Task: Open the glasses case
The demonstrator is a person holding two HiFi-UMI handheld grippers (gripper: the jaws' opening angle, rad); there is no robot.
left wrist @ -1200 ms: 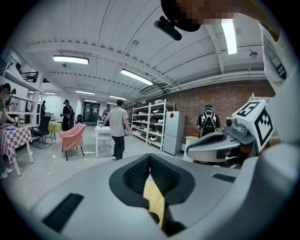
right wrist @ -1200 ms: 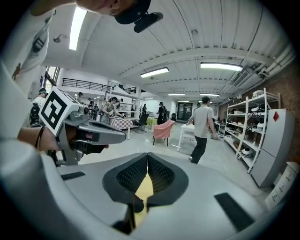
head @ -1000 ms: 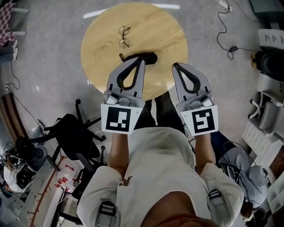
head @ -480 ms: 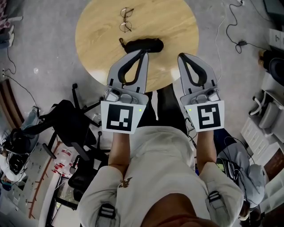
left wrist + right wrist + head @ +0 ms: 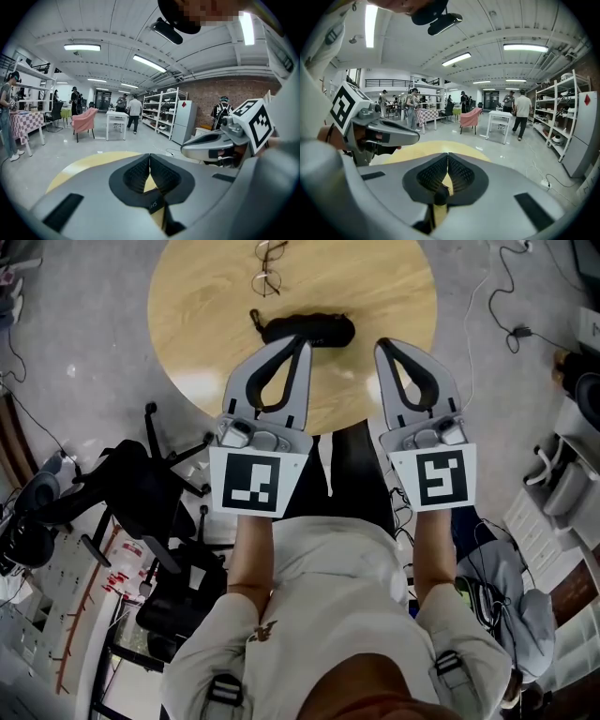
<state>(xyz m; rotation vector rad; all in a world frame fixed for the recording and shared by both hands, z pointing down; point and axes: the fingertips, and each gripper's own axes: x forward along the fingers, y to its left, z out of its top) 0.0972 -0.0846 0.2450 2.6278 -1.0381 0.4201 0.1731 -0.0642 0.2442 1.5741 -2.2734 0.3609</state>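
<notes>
- Nearest to me are the marker cubes, one on the left tool [image 5: 302, 341] and one on the right tool [image 5: 382, 346], both tools side by side and pointing away from me over the near edge of the round wooden bench [image 5: 398, 296].
- My left tool is fully closed, pads pressed together with nothing between them.
- My right tool is closed the same way and holds nothing.
- The black glasses case [image 5: 323, 329] lies on the bench just beyond the left tool's tip, long side across my view, with its lid down.
- From above, the left tip overlaps the case's near edge; I cannot tell whether it touches.
- The right tool's tip sits just to the right of the case, apart from it.
- Farther back, a pair of glasses [image 5: 267, 268] lies on the bench, well apart from the case.
- A black chair [image 5: 141, 488] stands on the floor to the bench's left.
</notes>
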